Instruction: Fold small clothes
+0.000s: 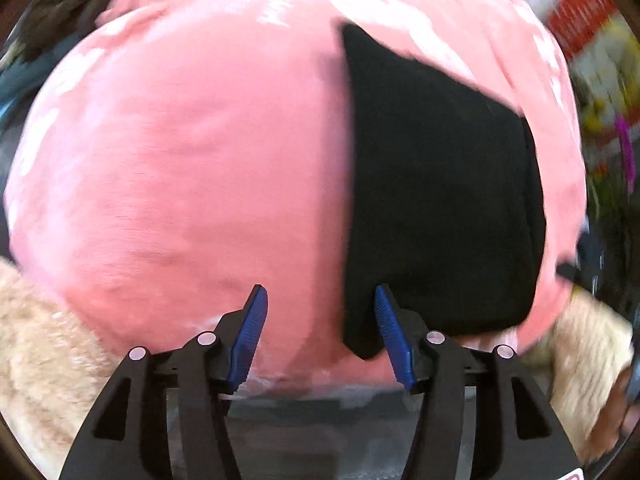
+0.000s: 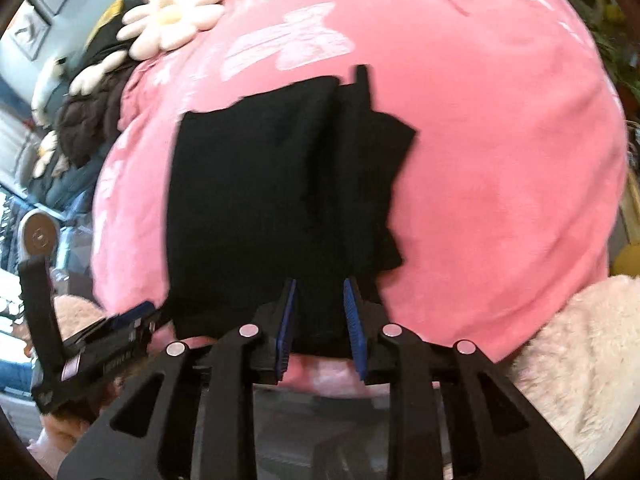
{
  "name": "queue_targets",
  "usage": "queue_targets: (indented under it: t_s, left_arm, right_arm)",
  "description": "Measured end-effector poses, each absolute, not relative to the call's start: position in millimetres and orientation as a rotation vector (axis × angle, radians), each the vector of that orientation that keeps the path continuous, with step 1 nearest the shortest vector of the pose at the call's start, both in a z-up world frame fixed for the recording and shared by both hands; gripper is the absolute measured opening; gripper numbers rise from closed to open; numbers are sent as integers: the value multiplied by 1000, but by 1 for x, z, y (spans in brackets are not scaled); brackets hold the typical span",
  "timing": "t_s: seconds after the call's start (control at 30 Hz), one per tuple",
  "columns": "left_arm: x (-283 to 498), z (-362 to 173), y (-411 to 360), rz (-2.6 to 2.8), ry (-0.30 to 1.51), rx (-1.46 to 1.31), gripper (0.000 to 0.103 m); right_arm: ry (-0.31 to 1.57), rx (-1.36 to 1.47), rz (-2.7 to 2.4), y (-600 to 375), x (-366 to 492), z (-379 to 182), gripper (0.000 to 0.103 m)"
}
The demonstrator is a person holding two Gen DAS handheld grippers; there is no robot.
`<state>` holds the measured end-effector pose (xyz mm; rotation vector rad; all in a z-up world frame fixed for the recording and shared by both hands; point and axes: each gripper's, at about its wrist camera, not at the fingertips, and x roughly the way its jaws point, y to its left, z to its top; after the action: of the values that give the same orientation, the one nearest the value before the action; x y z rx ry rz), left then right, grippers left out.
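On a pink blanket [image 2: 500,160] lies the folded black garment [image 2: 260,200]; right gripper [image 2: 320,300] clamped on its near edge (layers indistinct), left gripper [image 1: 320,308] spread apart, holding nothing.

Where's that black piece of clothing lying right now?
The black garment lies on the pink blanket, centred in the right wrist view with its near edge between the right gripper fingers; in the left view it sits right of centre.
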<state>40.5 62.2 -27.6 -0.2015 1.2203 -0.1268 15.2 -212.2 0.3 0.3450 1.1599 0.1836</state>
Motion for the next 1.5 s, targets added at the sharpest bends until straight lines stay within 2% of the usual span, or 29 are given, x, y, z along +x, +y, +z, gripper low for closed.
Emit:
queue_targets:
  t_s: [0.17,0.3,0.4,0.5,0.73,0.87,1.0,1.1,1.27,1.43,1.47,1.5]
  left_arm:
    - [38,1,117,3,1111,-280,54]
    - [41,17,135,-6,1074,-213,60]
    - [38,14,127,-9,1068,-217,63]
    - [40,12,132,-14,1066,-276,64]
    - [36,13,148,34,1037,-370,64]
    - [39,7,147,29,1063,-369,64]
    - [42,4,135,-27,1088,-347,64]
    - [44,3,116,-86,1097,-318,64]
    - [41,-1,84,-164,1102,-320,67]
    - [34,-9,69,-196,1113,-264,69]
    - [34,-10,70,-198,1117,-269,69]
    - [35,-10,70,-195,1118,-280,69]
  right_arm:
    - [1270,283,420,-142,5,-26,24]
    - [1345,161,478,-93,8,-58,24]
    - [1299,66,434,-84,15,-61,24]
    - [1233,135,433,-79,34,-52,24]
    - [1235,-8,519,-34,47,-68,27]
    - [1272,126,559,-70,32,-52,27]
    - [1189,200,485,-131,2,-20,27]
    - [1116,221,274,-193,19,-4,29]
    - [1085,344,92,-251,69,-6,45]
    - [1100,435,100,-256,102,-23,48]
    - [1112,454,138,-254,109,-29,39]
    - [1128,455,168,-248,114,-30,22]
